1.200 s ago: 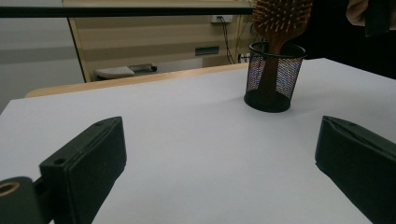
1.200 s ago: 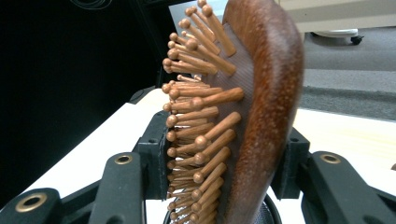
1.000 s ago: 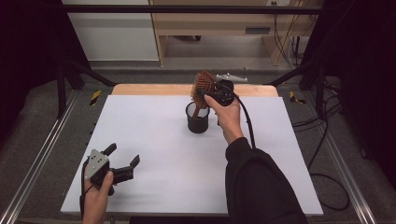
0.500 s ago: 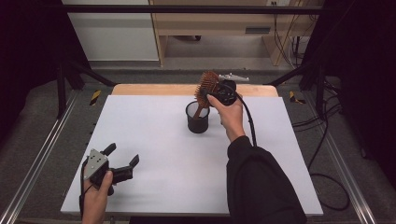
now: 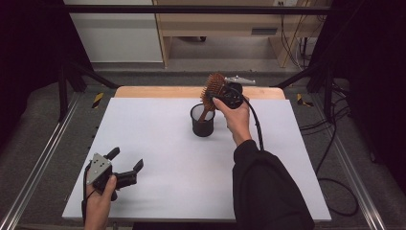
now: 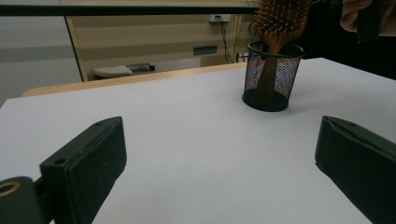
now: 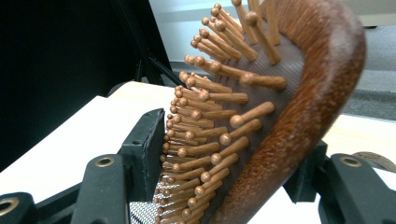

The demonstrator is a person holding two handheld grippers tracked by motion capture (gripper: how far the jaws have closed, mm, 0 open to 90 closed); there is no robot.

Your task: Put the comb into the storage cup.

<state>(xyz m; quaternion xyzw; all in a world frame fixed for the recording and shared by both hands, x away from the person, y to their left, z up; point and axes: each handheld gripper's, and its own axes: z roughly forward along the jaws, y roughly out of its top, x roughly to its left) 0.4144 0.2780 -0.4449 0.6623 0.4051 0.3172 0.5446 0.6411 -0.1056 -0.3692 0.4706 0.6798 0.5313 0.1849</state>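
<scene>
The hairbrush (image 5: pixel 214 89) is reddish-brown wood with lighter tan bristles tipped in small round knobs. The cup (image 5: pixel 202 120) is black wire mesh. The counter (image 5: pixel 158 139) is plain pale grey-white, its far edge seemingly light wood. Both claws are matte black.

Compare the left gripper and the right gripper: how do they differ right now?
The left gripper sits low at the near left of the table, jaws wide with nothing between them. The right gripper is raised at the far side above the mesh cup, jaws around the wooden hairbrush and just opening. Both are hand-held, black and two-jawed.
</scene>
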